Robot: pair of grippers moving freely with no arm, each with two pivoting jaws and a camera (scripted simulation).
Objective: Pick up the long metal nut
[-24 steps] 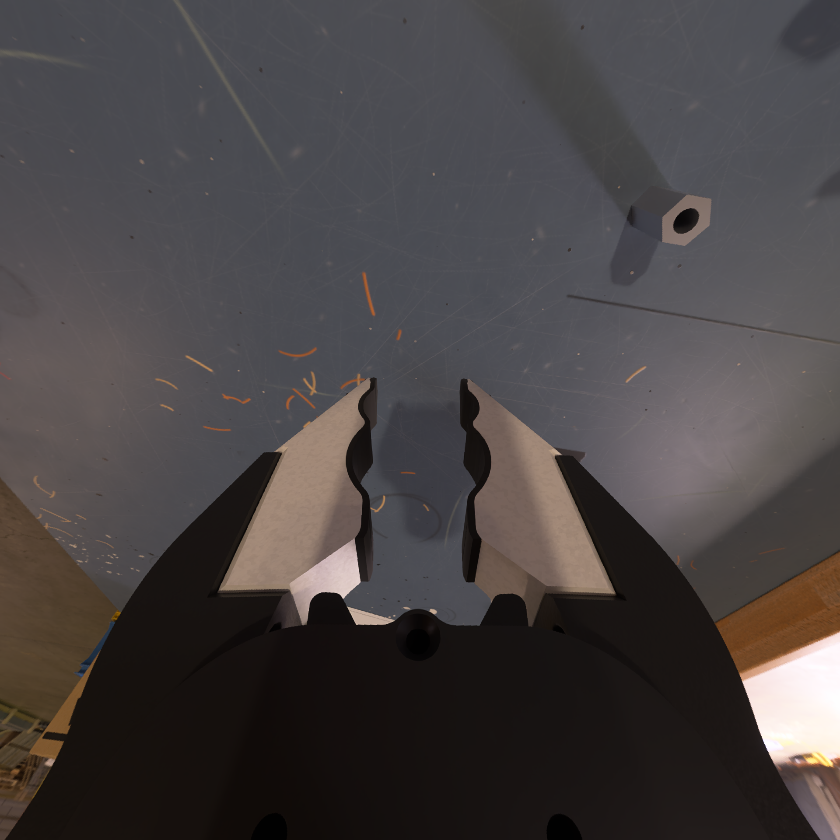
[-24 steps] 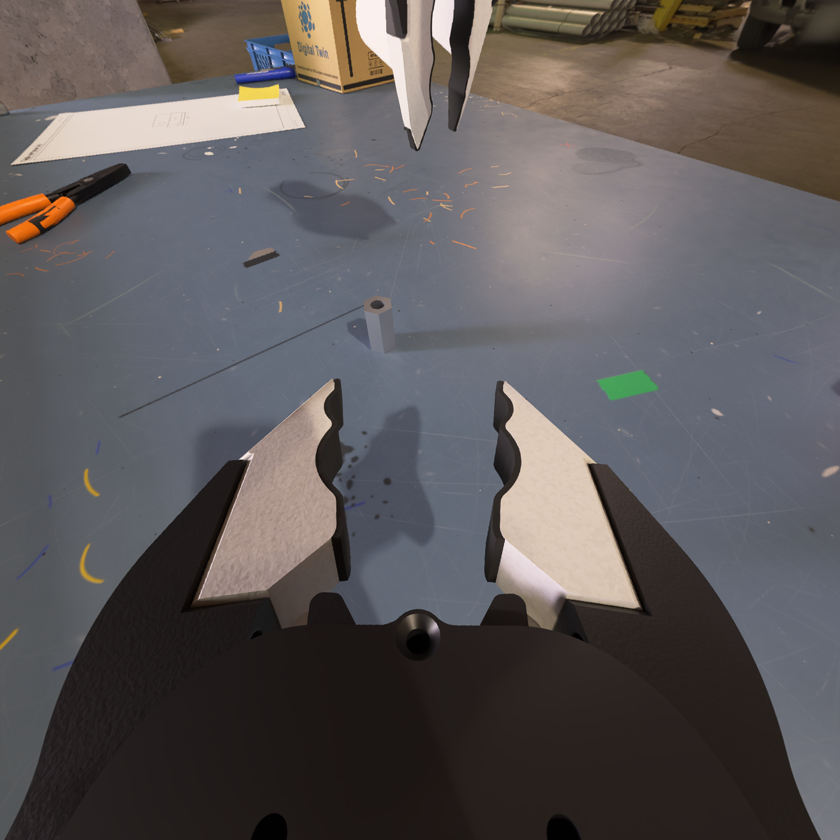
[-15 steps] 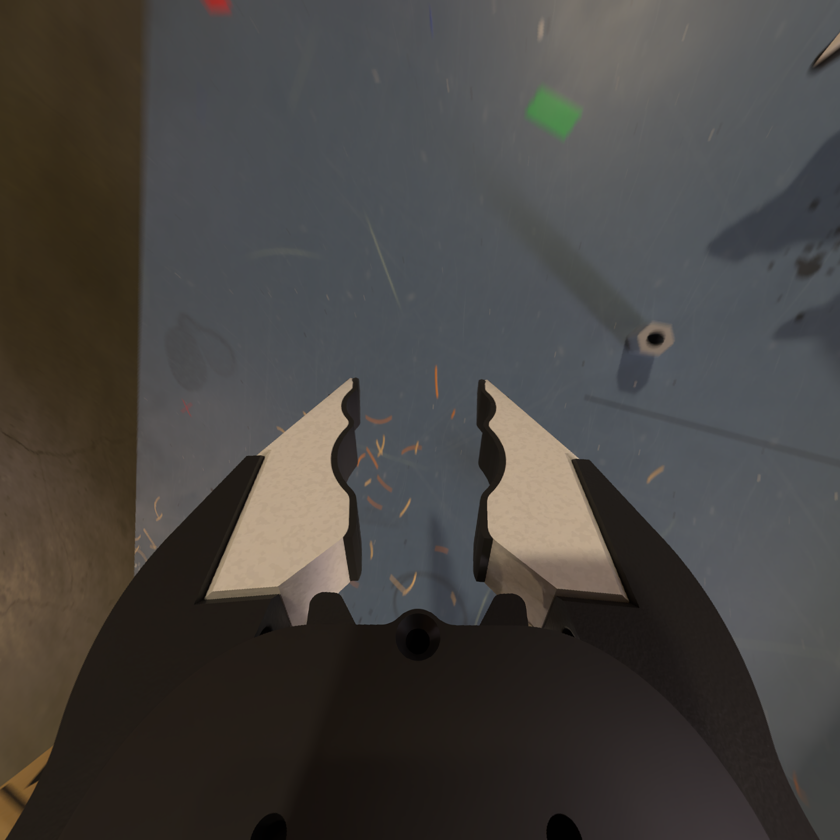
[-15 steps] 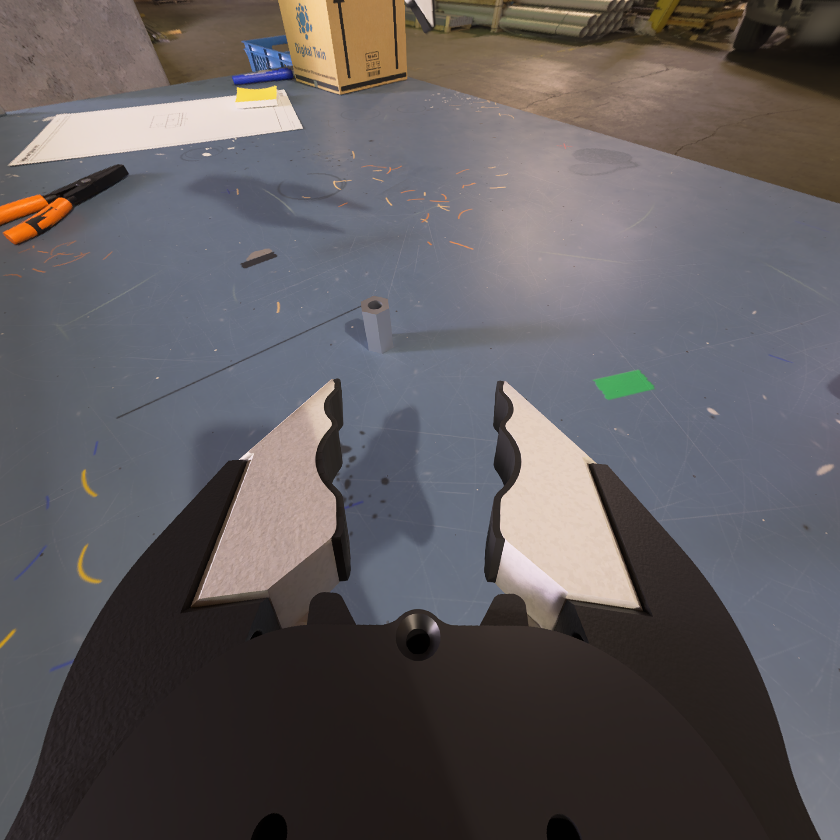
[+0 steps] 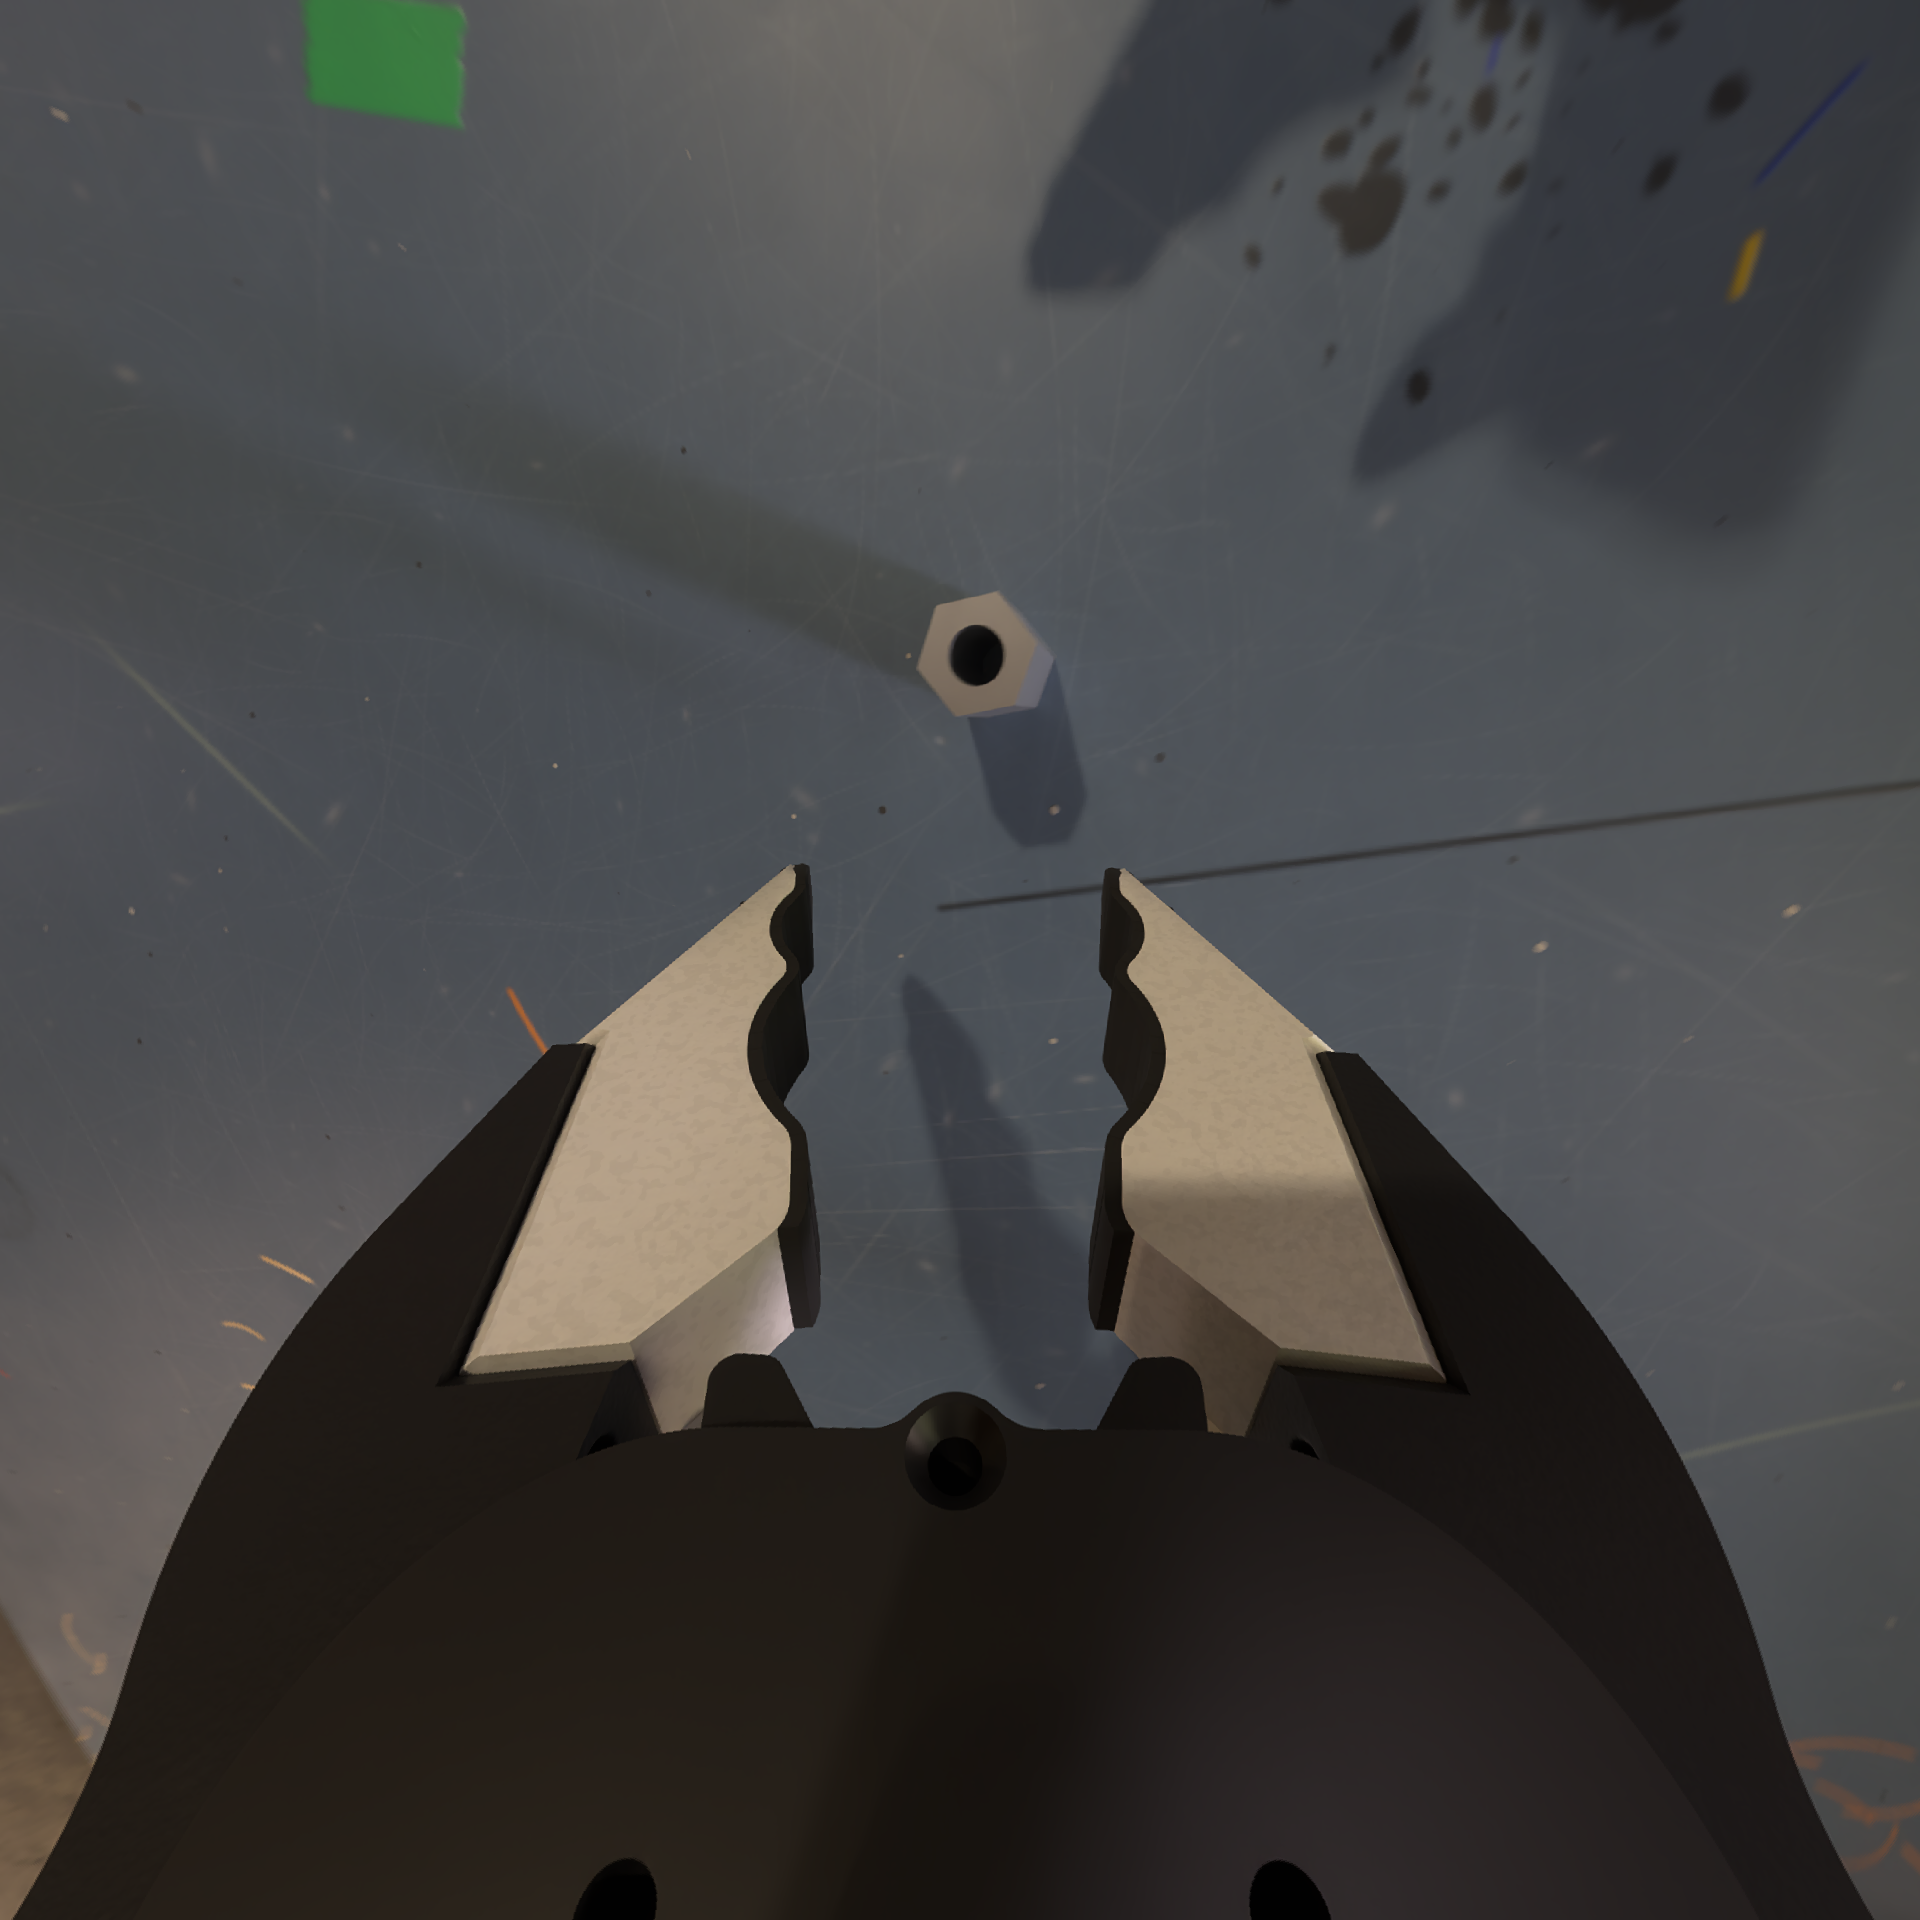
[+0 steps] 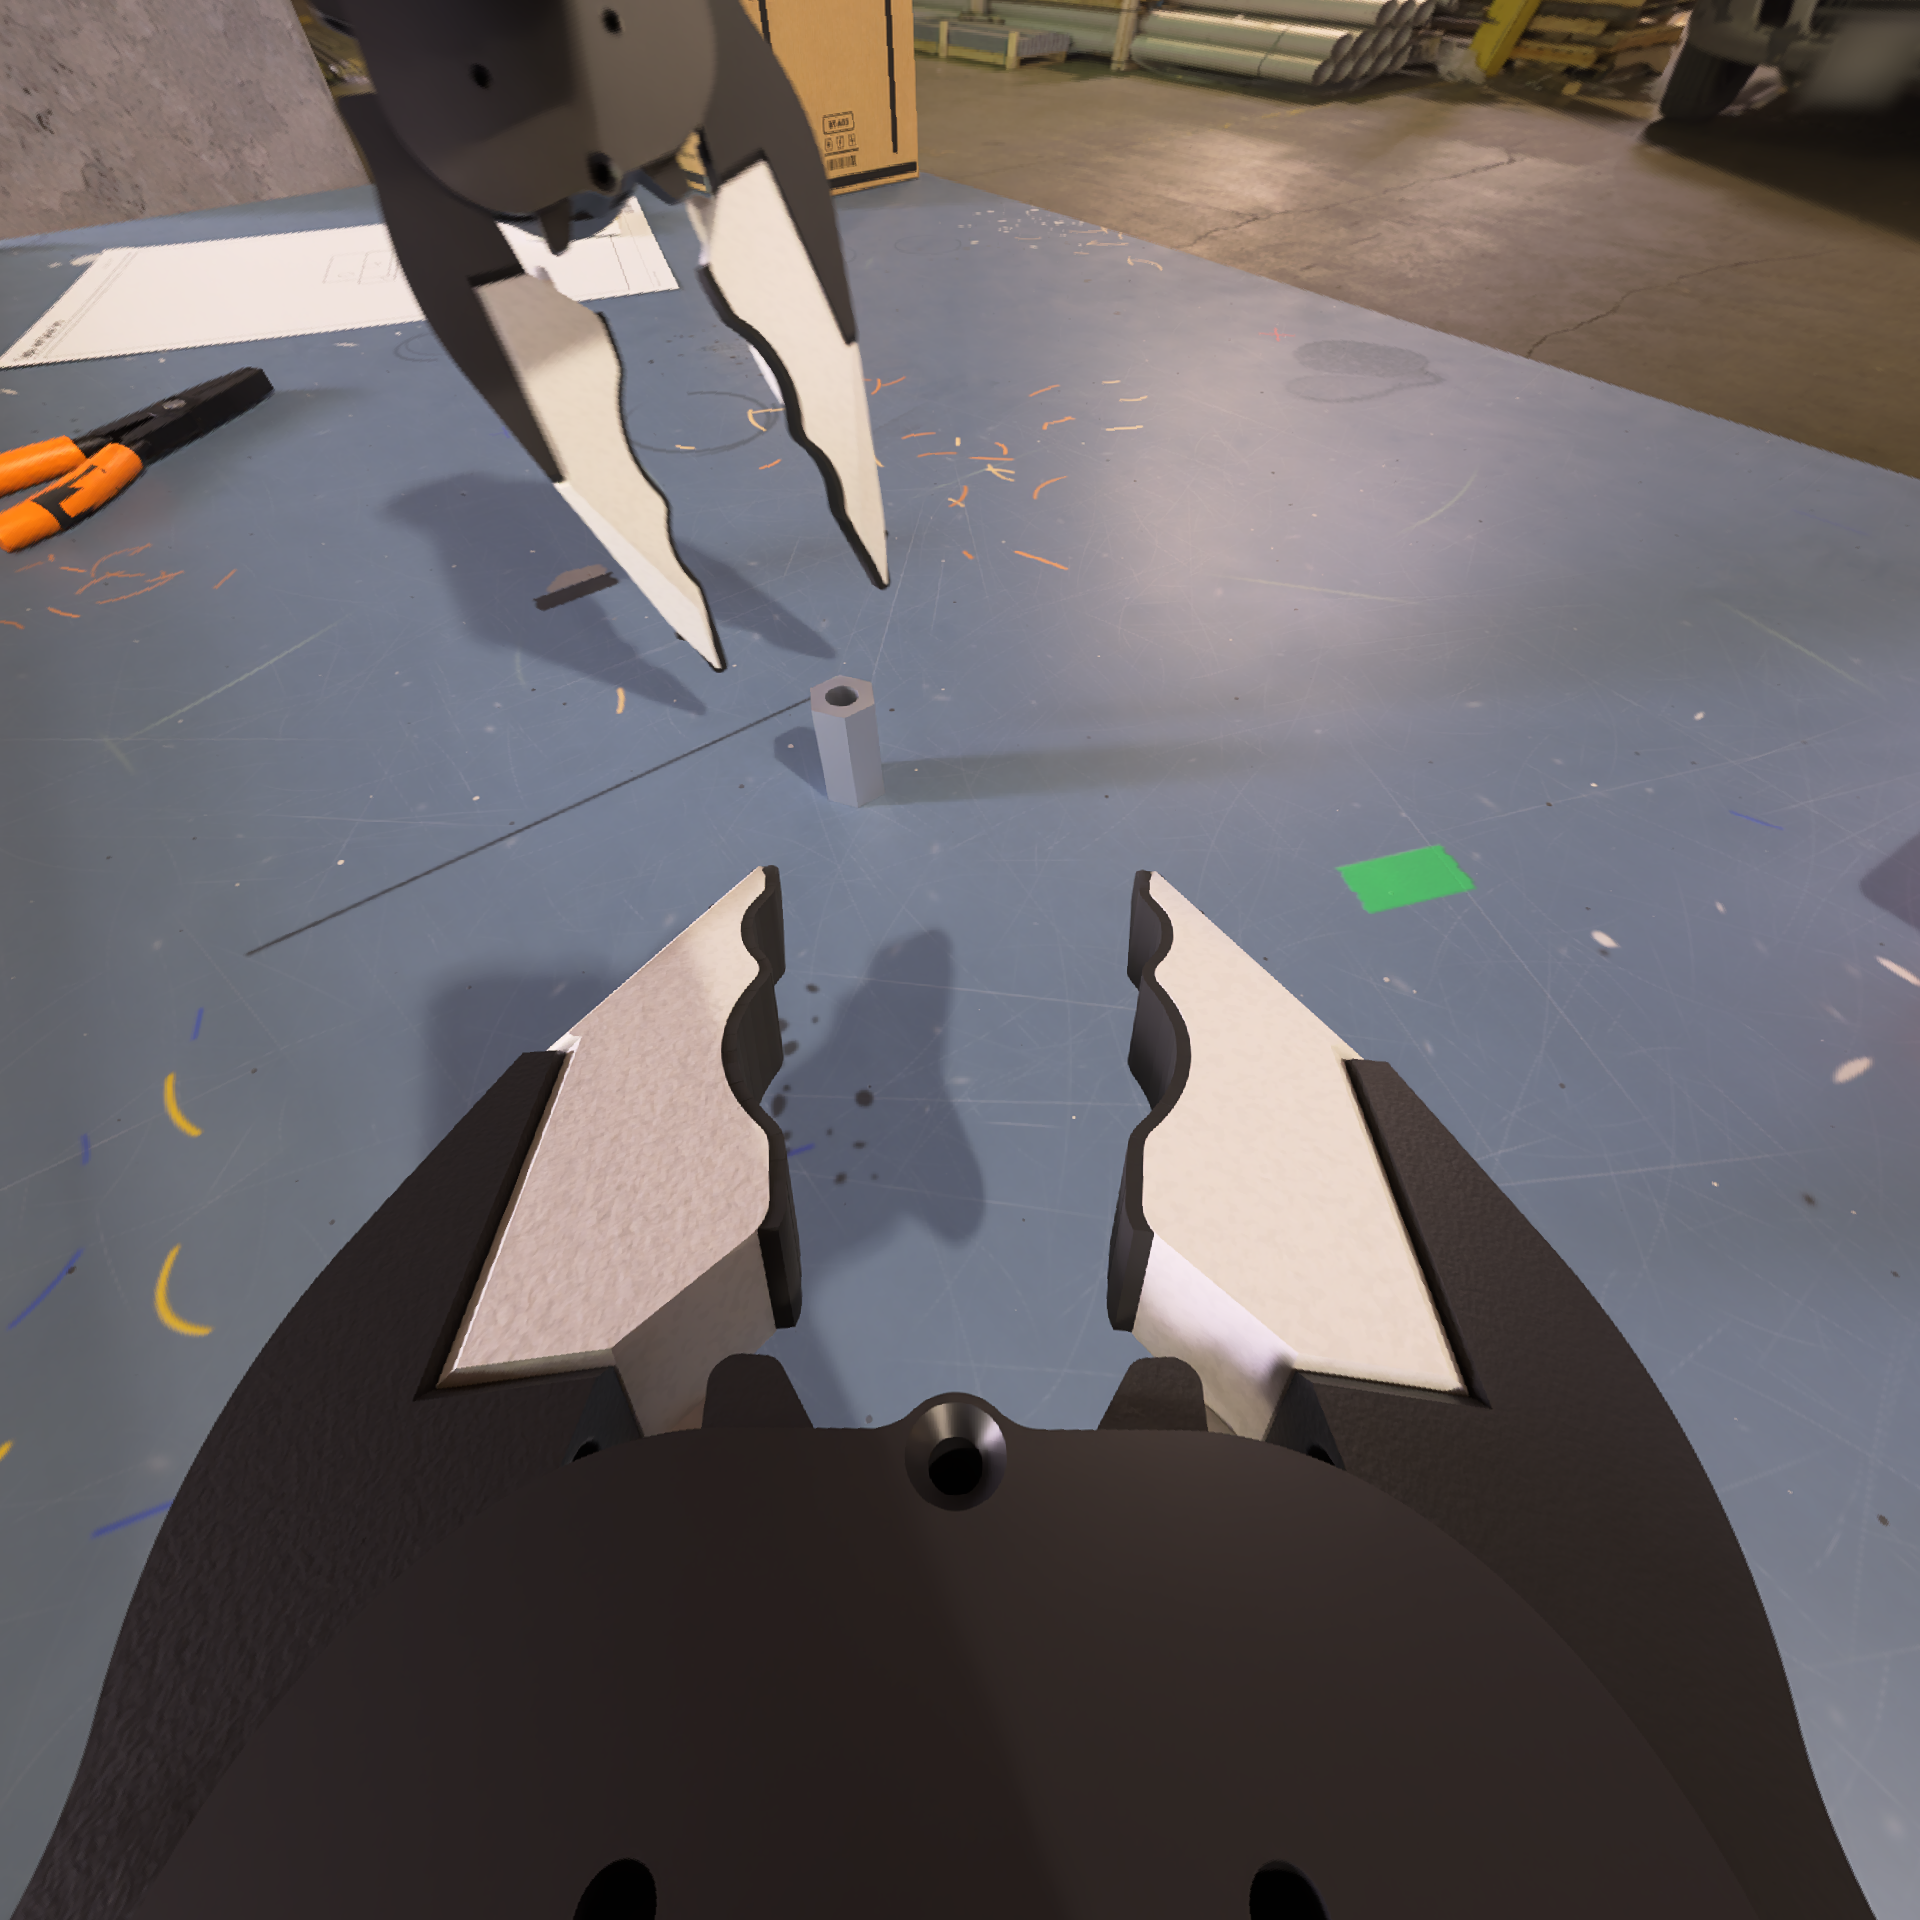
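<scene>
The long metal nut (image 6: 847,740) is a grey hexagonal sleeve standing upright on the blue-grey table (image 6: 1351,644). In the left wrist view the long metal nut (image 5: 981,657) shows from above, its bore facing me, just ahead of my left gripper (image 5: 954,883). My left gripper is open and empty, pointing down at the table. It also shows in the right wrist view (image 6: 802,623), hovering above and just behind the nut. My right gripper (image 6: 954,878) is open and empty, low over the table, a short way in front of the nut.
Orange-handled pliers (image 6: 114,457) and a white paper sheet (image 6: 260,291) lie at the far left. A cardboard box (image 6: 842,94) stands at the back. A small dark metal piece (image 6: 574,587) lies behind the nut. A green tape patch (image 6: 1405,878) is on the right.
My left gripper has swung toward the nut and come down over it, so it fills the upper left of the right wrist view. Its jaws have opened a little wider. My right gripper has not moved.
</scene>
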